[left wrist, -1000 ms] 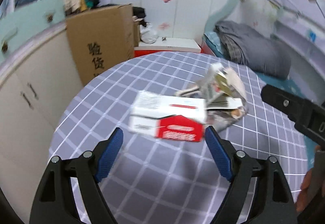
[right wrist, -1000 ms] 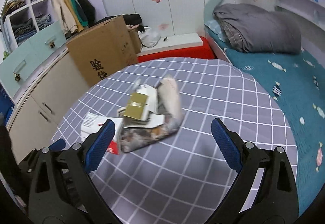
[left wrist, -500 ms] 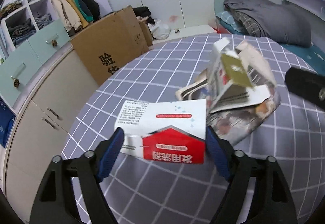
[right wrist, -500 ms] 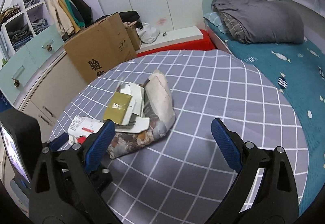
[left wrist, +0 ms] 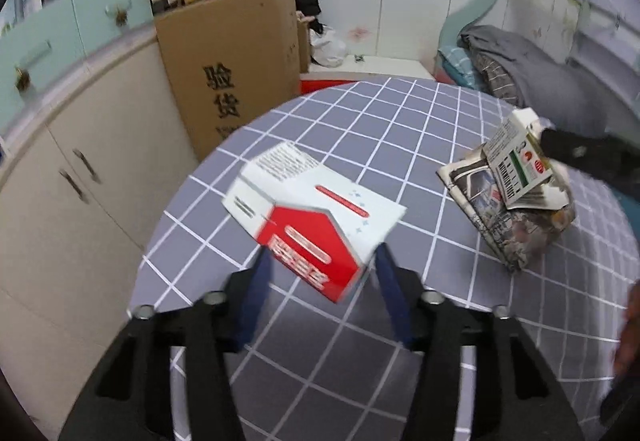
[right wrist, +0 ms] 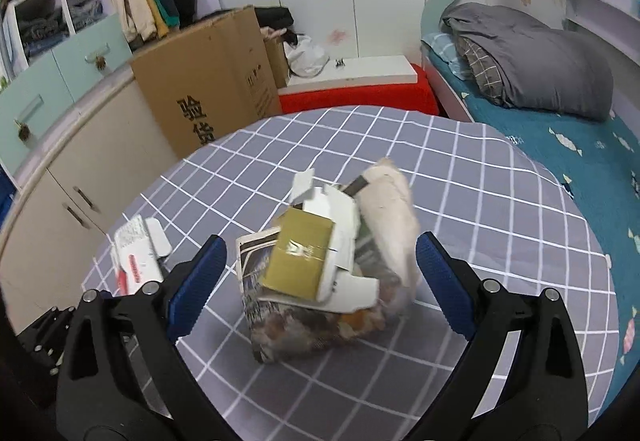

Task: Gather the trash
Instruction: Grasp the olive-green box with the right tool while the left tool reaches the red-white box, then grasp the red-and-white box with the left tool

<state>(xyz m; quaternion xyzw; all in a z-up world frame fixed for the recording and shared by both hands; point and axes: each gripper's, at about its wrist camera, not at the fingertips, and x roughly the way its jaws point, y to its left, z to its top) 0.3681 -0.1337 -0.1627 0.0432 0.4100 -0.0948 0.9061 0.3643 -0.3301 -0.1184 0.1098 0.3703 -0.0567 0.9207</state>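
Grey checked tablecloth (left wrist: 420, 129) w/ white grid: its round edge curves close behind the red-and-white carton (left wrist: 316, 217), bare cloth all round the trash. Carton tilted, one corner up, blurred. Left gripper (left wrist: 320, 273) jaws have just been closing, now clamped on carton's near end; before, it lay flat between wide jaws. Right gripper (right wrist: 320, 265) spread wide, straddling crumpled newspaper bundle (right wrist: 320, 305) w/ gold box (right wrist: 300, 261) on top, not touching.
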